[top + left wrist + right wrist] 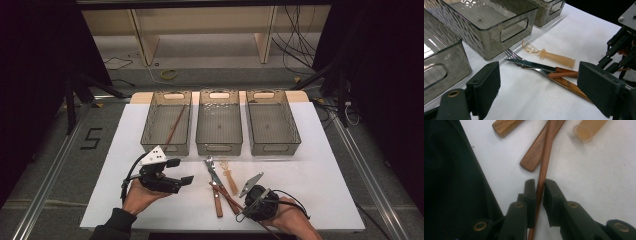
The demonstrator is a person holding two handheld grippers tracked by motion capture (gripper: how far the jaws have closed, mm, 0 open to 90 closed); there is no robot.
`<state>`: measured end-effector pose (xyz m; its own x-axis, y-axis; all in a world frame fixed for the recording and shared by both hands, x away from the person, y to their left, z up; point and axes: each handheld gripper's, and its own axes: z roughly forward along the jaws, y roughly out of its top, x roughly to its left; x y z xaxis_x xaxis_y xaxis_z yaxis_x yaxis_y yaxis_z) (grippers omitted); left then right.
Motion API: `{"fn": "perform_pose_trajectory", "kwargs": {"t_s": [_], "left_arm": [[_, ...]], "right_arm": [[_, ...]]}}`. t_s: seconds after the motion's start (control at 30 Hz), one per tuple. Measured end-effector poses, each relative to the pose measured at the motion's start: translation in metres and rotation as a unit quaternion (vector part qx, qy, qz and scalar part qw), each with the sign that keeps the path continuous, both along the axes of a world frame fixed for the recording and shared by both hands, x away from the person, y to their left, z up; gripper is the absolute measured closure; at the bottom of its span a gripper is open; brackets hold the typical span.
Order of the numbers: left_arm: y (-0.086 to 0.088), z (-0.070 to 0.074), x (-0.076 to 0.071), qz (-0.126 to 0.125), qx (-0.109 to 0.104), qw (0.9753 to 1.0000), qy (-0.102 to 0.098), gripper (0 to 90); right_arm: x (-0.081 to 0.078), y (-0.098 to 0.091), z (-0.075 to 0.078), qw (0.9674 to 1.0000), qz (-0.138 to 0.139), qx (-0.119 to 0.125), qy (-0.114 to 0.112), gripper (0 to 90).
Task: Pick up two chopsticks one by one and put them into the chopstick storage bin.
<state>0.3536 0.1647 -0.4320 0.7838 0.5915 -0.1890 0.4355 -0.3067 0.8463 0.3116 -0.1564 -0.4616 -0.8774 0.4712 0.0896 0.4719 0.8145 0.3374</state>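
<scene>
Near the front edge of the table (320, 165), I'm pinching a thin brown chopstick (544, 167) with my right gripper (539, 185), jaws pressed in on it from both sides. It's crossing over a wooden-handled knife (534, 65) and fork (512, 55), with an amber spoon (554, 58) lying just beside them. My left gripper (539, 82) is hovering over the front-left part of the table, jaws spread wide and holding nothing. Along the far edge, three smoky bins (219, 145) are sitting in a row, with another chopstick (176, 125) in the left one.
</scene>
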Motion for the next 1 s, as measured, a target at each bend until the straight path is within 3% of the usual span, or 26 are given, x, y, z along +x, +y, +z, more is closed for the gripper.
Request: {"fn": "perform_pose_trajectory", "kwargs": {"t_s": [0.07, 0.17, 0.37, 0.53, 0.73, 1.0], "left_arm": [[0.0, 0.0, 0.0, -0.002, 0.0, 1.0, 0.0, 18.5], [-0.001, 0.0, -0.001, -0.002, 0.0, 1.0, 0.0, 18.5], [-0.003, -0.001, -0.001, -0.01, 0.003, 0.9999, 0.003, 18.5], [-0.004, -0.003, 0.0, -0.014, 0.0, 0.9999, 0.008, 18.5], [-0.006, -0.002, -0.001, -0.027, 0.008, 0.9996, 0.009, 18.6], [-0.014, 0.0, -0.004, -0.05, 0.026, 0.9983, 0.011, 18.9]], "right_arm": [[-0.002, 0.002, 0.0, 0.9999, -0.012, 0.005, 0.004, 82.8], [-0.002, 0.002, 0.001, 1.0, 0.004, 0.001, -0.004, 84.4], [-0.002, 0.001, 0.003, 0.9999, 0.008, -0.001, -0.011, 85.2], [-0.002, -0.001, 0.011, 0.9998, 0.002, 0.014, -0.015, 85.4], [0.0, -0.002, 0.015, 0.999, 0.027, 0.013, -0.032, 85.5], [0.004, 0.003, 0.022, 0.9984, 0.035, 0.017, -0.04, 85.5]]}}
